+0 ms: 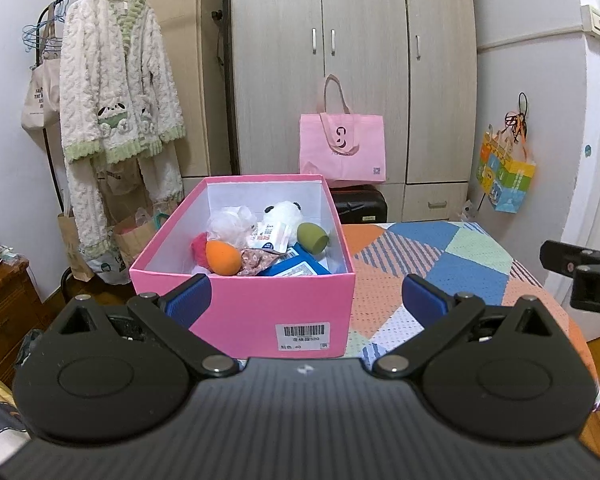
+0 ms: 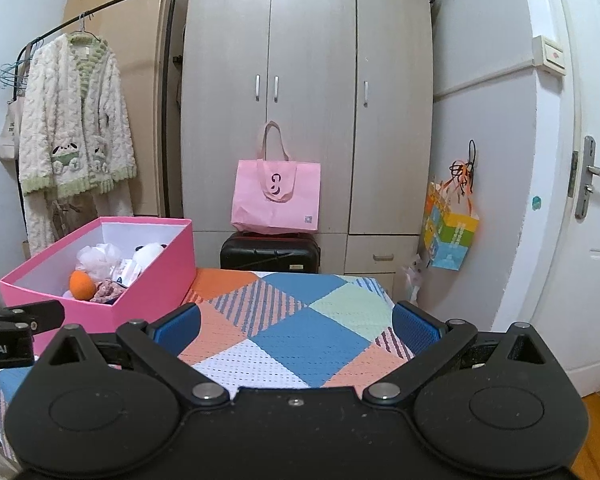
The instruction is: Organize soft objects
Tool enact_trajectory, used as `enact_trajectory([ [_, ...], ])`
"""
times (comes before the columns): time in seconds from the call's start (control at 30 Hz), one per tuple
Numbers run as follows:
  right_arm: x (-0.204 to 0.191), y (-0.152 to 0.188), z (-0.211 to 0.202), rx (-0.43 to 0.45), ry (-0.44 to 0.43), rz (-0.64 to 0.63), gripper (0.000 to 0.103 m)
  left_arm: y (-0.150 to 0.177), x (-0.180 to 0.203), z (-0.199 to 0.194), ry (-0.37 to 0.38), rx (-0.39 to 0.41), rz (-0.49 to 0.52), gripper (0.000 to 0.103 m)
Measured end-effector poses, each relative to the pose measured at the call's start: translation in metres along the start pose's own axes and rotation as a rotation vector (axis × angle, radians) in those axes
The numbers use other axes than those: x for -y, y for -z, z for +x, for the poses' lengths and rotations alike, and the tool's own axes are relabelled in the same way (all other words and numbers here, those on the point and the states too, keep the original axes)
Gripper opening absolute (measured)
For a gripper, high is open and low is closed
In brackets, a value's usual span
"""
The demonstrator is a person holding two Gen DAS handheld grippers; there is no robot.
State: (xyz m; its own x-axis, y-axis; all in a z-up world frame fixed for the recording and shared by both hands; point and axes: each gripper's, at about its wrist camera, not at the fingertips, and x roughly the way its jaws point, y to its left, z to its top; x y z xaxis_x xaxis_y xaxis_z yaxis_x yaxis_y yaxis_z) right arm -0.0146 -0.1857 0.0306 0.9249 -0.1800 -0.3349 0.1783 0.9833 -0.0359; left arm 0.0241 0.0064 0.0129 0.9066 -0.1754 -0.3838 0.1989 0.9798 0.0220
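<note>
- Two grippers were in view, and both had their fingers spread wide with nothing between them.
- The left gripper [image 1: 306, 298] hovered just before the near wall of the pink box [image 1: 260, 304], which stood on the left part of the desk [image 1: 452, 264] covered with a patchwork cloth.
- The right gripper [image 2: 296, 326] hovered over the bare cloth of the desk [image 2: 300, 320], to the right of the pink box [image 2: 156, 264].
- Inside the box lay the soft objects: an orange sponge [image 1: 222, 258], a green sponge [image 1: 313, 237], a white mesh puff [image 1: 230, 222], a panda plush [image 1: 285, 212], a red fluffy piece [image 1: 199, 246] and a floral fabric item [image 1: 258, 260].
- A blue packet [image 1: 298, 266] and a small white packet [image 1: 270, 236] were also in the box.
- Behind the desk, a pink tote bag [image 2: 277, 196] stood on a black suitcase [image 2: 270, 254] before the wardrobe [image 2: 308, 80].
- A fleece robe [image 1: 116, 84] hung on the rack at the left.
</note>
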Motion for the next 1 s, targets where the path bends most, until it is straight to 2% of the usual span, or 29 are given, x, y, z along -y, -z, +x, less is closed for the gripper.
enact_trajectory([
  [0.23, -0.004, 0.000, -0.009, 0.023, -0.015, 0.023, 0.103, 0.002, 0.000, -0.003, -0.039, 0.055, 0.004, 0.103],
  [0.37, -0.010, 0.001, -0.008, 0.026, 0.004, -0.001, 0.103, 0.003, -0.001, -0.003, -0.030, 0.054, 0.006, 0.103],
  [0.7, -0.011, 0.002, -0.003, 0.012, 0.013, -0.005, 0.103, 0.005, -0.007, 0.004, -0.074, 0.034, -0.003, 0.103],
  [1.0, -0.013, 0.004, 0.003, -0.005, 0.004, -0.008, 0.103, 0.005, -0.010, 0.002, -0.056, 0.027, -0.014, 0.103],
])
